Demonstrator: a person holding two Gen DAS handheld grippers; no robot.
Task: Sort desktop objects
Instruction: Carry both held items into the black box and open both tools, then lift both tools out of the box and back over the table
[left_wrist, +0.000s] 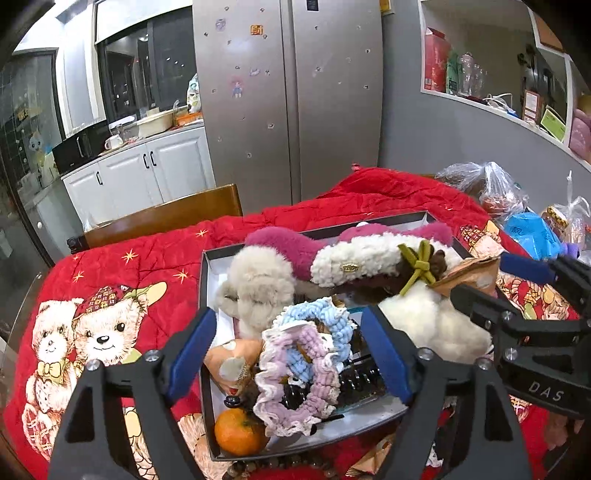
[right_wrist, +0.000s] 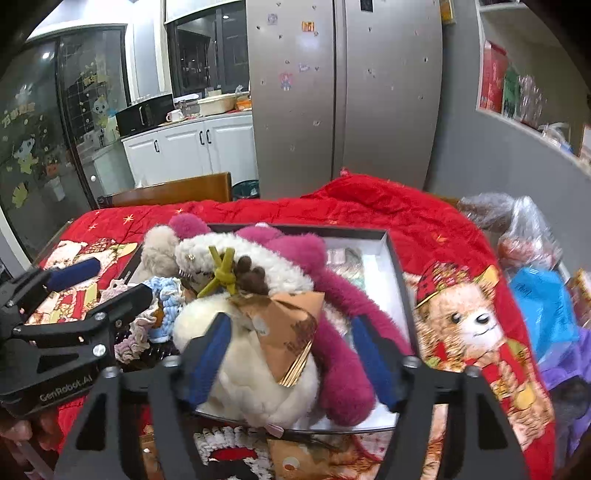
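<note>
closest to me, both grippers hang over the near edge of the dark tray (left_wrist: 207, 332), tipped down into it. the left gripper (left_wrist: 291, 354) has its blue pads wide apart, with nothing pressed between them; right under the gap sits the lilac and blue scrunchie pile (left_wrist: 303, 354), lying in the tray on top of a black claw clip (left_wrist: 354, 380). a tangerine (left_wrist: 240, 435) sits in the tray's near corner beside it. the right gripper (right_wrist: 291, 354) is also spread open, straddling the cream fluffy ball (right_wrist: 258, 369) and the brown paper packet (right_wrist: 288, 332) resting on it, pads clear of both.

so the things being sorted look already dropped in the tray, and the step in hand, as i read it, is to let go clean and lift away. i'd raise each gripper straight up along its own line, keeping the jaws wide, because the crochet loops could catch a pad and drag the pile out again. the two grippers are near each other, so take them off one at a time.

further back the magenta plush headband (right_wrist: 332, 295) and the cream headband with the olive bow (left_wrist: 369, 258) crowd the tray, and a beaded bracelet (left_wrist: 280, 465) lies outside its near edge on the red quilt (left_wrist: 129, 258).
</note>
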